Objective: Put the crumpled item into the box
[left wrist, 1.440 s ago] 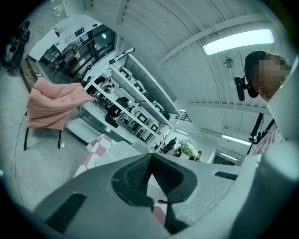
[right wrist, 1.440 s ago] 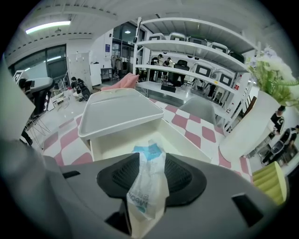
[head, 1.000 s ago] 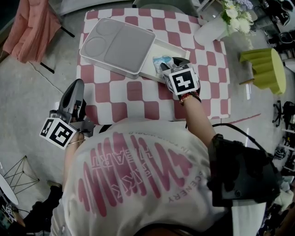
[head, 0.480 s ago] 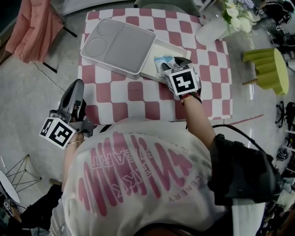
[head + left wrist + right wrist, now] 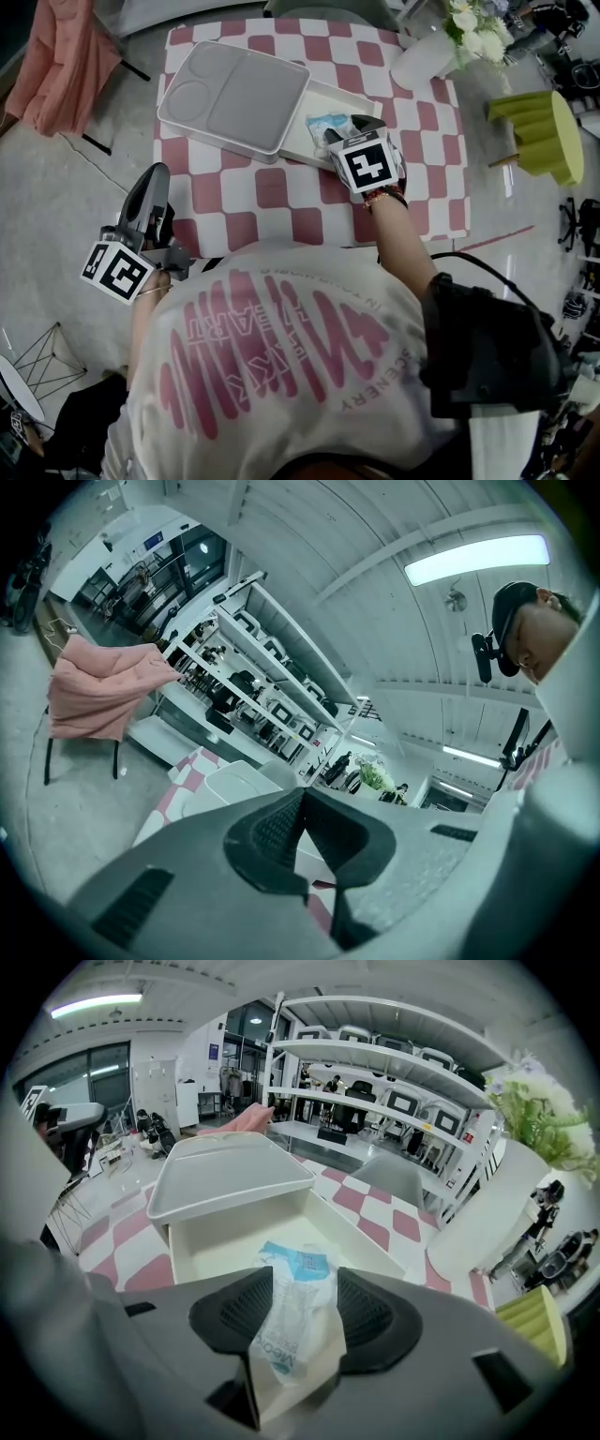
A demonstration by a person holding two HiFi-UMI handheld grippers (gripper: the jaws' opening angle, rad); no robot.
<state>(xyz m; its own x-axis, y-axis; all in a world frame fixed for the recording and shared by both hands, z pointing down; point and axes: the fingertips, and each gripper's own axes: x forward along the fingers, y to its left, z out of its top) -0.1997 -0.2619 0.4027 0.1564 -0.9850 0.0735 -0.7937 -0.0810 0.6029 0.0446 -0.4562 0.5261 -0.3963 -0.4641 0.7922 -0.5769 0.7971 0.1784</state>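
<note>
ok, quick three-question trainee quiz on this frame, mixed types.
1. True or false: the lid covers the whole box.
2. What sits between the jaws of the right gripper? A) nothing B) a crumpled wrapper C) a spoon
3. Is the left gripper open or shut?
Key: 1 false, the end by the right gripper is uncovered. 2 B; those jaws have just been opening with it between them. 3 shut.
</note>
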